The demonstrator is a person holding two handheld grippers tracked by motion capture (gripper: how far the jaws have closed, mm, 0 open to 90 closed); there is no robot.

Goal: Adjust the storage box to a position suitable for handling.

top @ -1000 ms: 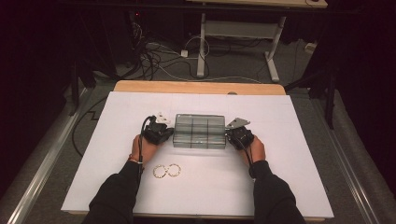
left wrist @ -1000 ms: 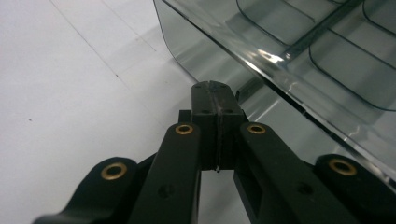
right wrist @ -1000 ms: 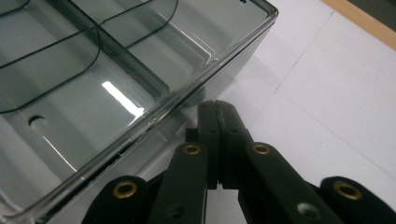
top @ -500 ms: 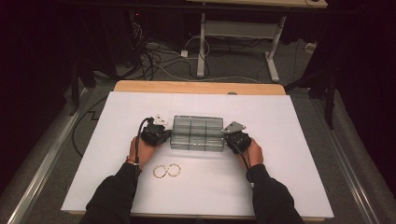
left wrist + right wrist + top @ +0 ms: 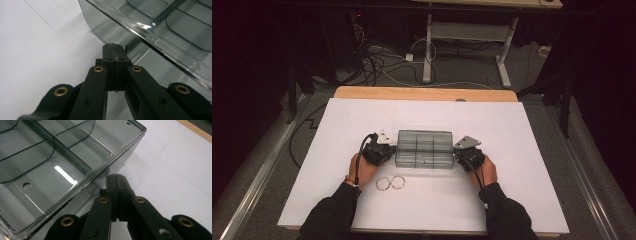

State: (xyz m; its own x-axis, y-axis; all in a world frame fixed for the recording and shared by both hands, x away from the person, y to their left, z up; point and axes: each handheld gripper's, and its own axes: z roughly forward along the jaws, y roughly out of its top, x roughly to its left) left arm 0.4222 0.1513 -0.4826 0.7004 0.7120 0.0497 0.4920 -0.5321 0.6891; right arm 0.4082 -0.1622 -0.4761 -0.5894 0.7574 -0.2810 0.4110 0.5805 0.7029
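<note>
A smoky clear plastic box with several compartments lies in the middle of the white table top. My left gripper is at the box's left end and my right gripper at its right end. In the left gripper view the jaws are pressed together with nothing between them, tips against the box wall. In the right gripper view the shut jaws rest under the rim of the box. Two small metal rings lie side by side in front of the box.
A wooden strip runs along the table's far edge. Behind it, cables lie on the floor beside a white desk frame. Metal rails flank the table.
The box, held between the two grippers, has slid a little toward the near edge of the table. The rings have stayed where they were.
</note>
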